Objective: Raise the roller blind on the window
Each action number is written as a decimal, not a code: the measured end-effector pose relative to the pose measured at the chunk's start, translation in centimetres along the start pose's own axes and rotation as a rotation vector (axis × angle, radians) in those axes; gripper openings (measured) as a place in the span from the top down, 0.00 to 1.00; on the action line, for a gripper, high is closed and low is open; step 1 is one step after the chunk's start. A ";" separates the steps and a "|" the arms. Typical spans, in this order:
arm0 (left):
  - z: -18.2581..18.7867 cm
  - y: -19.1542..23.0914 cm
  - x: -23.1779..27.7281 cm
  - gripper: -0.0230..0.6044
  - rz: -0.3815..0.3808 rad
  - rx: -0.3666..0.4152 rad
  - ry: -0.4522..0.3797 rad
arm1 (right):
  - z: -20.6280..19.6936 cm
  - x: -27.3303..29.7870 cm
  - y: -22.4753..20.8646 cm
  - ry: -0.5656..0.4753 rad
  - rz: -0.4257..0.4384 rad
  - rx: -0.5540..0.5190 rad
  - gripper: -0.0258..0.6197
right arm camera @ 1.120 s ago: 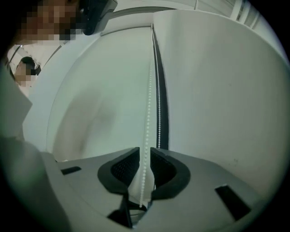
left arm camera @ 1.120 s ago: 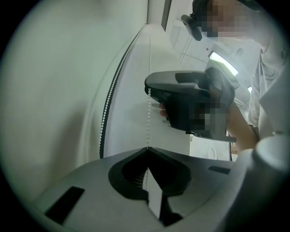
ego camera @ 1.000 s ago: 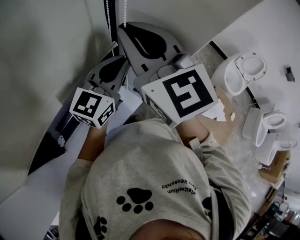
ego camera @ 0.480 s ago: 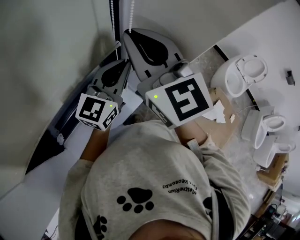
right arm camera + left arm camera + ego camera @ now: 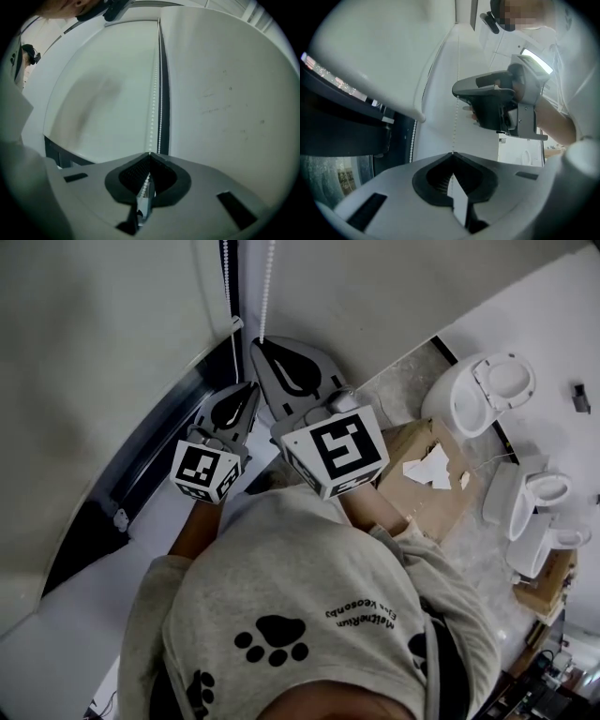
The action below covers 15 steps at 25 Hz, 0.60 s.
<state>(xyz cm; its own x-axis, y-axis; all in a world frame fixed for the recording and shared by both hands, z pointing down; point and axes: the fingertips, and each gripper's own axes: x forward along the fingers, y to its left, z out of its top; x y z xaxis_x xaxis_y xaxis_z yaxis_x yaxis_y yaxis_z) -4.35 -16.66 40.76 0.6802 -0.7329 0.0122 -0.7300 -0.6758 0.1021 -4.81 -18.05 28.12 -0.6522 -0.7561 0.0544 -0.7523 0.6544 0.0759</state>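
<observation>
Left hand-held gripper pinching bead chain; right hand-held gripper pinching bead chain too, beside roller blind.

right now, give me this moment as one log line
left hand-held gripper: shut on chain | right hand-held gripper: shut on chain | blind: partly down

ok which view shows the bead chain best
The right gripper view: the bead chain runs down beside the blind into the shut right gripper. The left gripper view shows one strand entering the left gripper; the head view shows only two short strands above the grippers.
</observation>
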 end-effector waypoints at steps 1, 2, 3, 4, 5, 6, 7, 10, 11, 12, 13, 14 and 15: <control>-0.6 0.0 0.0 0.95 0.003 0.003 0.004 | -0.6 0.0 0.0 0.005 0.000 0.008 0.95; -1.1 0.1 0.0 0.95 0.005 0.005 0.006 | -1.2 0.0 0.0 0.008 -0.001 0.015 0.95; -1.6 0.0 0.0 0.95 0.006 0.009 0.010 | -1.7 -0.1 0.0 0.010 -0.002 0.020 0.95; -2.1 0.0 0.0 0.95 0.006 0.013 0.017 | -2.2 -0.1 0.1 0.014 -0.003 0.021 0.95; -2.7 -0.1 0.1 0.95 0.005 0.016 0.026 | -2.7 0.0 0.1 0.018 -0.003 0.022 0.95; -3.2 -0.2 0.1 0.95 0.005 0.015 0.036 | -3.2 0.0 0.2 0.022 -0.002 0.023 0.95; -3.7 -0.2 0.2 0.95 0.004 0.013 0.045 | -3.7 0.0 0.3 0.027 -0.001 0.025 0.95; -5.2 -0.3 0.2 0.95 0.008 0.028 0.074 | -5.2 0.1 0.4 0.045 0.000 0.031 0.95; -5.6 -0.3 0.2 0.95 0.010 0.034 0.084 | -5.6 0.2 0.5 0.049 0.000 0.032 0.95; -6.1 -0.2 0.1 0.95 0.011 0.036 0.094 | -6.1 0.2 0.5 0.052 -0.001 0.033 0.95; -6.7 -0.2 0.0 0.95 0.014 0.035 0.105 | -6.6 0.2 0.5 0.058 -0.002 0.034 0.95; -7.2 -0.1 0.0 0.95 0.016 0.035 0.117 | -7.1 0.2 0.6 0.065 -0.003 0.036 0.95; -7.8 -0.1 -0.1 0.95 0.018 0.035 0.130 | -7.6 0.2 0.6 0.074 -0.004 0.037 0.95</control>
<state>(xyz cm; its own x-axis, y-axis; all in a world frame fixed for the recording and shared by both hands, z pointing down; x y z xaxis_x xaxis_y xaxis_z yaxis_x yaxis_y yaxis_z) -3.88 -15.90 48.52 0.6682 -0.7301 0.1429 -0.7425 -0.6665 0.0664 -4.69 -17.84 35.79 -0.6417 -0.7562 0.1277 -0.7586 0.6504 0.0395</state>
